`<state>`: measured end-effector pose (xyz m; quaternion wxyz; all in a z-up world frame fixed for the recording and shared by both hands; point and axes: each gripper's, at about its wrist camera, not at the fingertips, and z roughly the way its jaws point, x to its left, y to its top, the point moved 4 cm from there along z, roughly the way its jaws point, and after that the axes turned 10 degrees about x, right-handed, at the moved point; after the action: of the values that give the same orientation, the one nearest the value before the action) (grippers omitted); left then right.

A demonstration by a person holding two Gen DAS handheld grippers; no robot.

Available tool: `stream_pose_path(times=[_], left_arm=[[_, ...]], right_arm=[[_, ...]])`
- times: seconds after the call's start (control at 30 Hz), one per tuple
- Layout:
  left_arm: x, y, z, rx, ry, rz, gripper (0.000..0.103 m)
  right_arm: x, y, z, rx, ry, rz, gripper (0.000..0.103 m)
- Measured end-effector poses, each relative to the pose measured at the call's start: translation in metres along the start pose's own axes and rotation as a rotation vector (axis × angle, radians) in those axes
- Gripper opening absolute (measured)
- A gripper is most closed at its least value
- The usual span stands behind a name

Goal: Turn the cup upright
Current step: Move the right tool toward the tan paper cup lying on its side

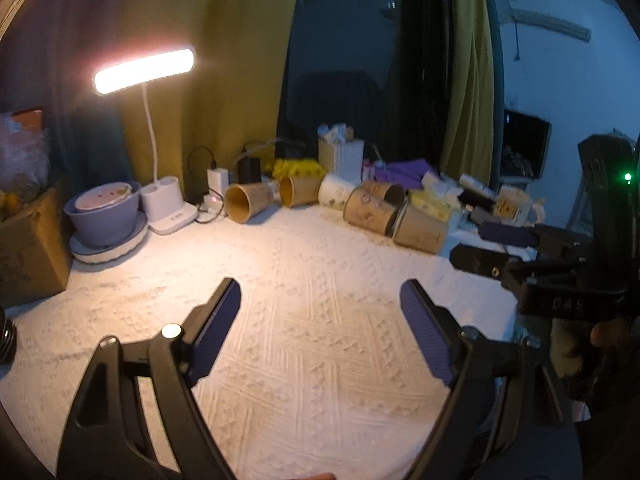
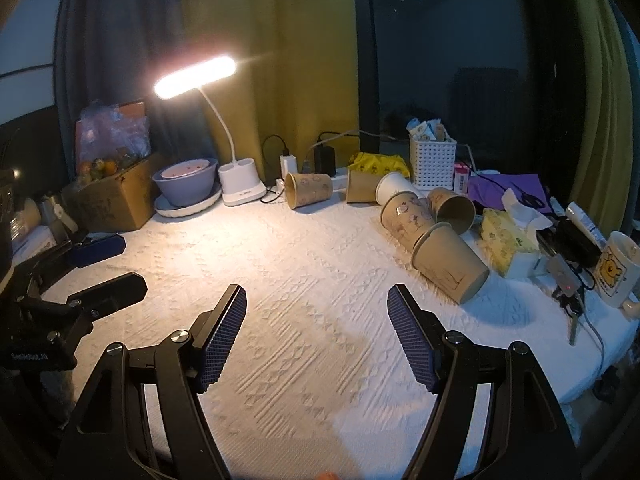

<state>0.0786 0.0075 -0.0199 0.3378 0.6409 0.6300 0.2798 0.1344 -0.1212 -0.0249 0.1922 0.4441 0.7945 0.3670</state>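
Observation:
Several brown paper cups lie on their sides along the far edge of a white textured cloth. The nearest brown cup (image 2: 450, 264) lies at the right, base toward me; it also shows in the left wrist view (image 1: 420, 230). Another brown cup (image 2: 310, 189) lies near the lamp, mouth facing left, and a white cup (image 2: 396, 188) lies among them. My left gripper (image 1: 320, 322) is open and empty above the cloth. My right gripper (image 2: 316, 330) is open and empty above the cloth, well short of the cups.
A lit desk lamp (image 2: 240, 192) stands at the back left beside a purple bowl on a plate (image 2: 186, 184) and a cardboard box (image 2: 112, 200). A white basket (image 2: 432, 164), a tissue pack (image 2: 506, 240), a bear mug (image 2: 616, 268), keys and cables crowd the right.

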Motion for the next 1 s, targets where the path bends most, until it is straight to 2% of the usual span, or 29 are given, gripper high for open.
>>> stream_pose_path(times=[0.07, 0.5, 0.7, 1.0], left_arm=[[0.005, 0.012, 0.024, 0.057, 0.014, 0.026, 0.083], [0.041, 0.081, 0.155, 0.197, 0.093, 0.18, 0.083], [0.061, 0.114, 0.207, 0.208, 0.131, 0.238, 0.083], [0.09, 0.157, 0.277, 0.213, 0.172, 0.292, 0.083]], right_arm=[[-0.009, 0.006, 0.015, 0.015, 0.002, 0.01, 0.076], [-0.062, 0.061, 0.105, 0.094, -0.017, 0.065, 0.076], [-0.075, 0.093, 0.144, 0.113, -0.026, 0.065, 0.076], [-0.104, 0.125, 0.21, 0.193, -0.114, 0.133, 0.076]])
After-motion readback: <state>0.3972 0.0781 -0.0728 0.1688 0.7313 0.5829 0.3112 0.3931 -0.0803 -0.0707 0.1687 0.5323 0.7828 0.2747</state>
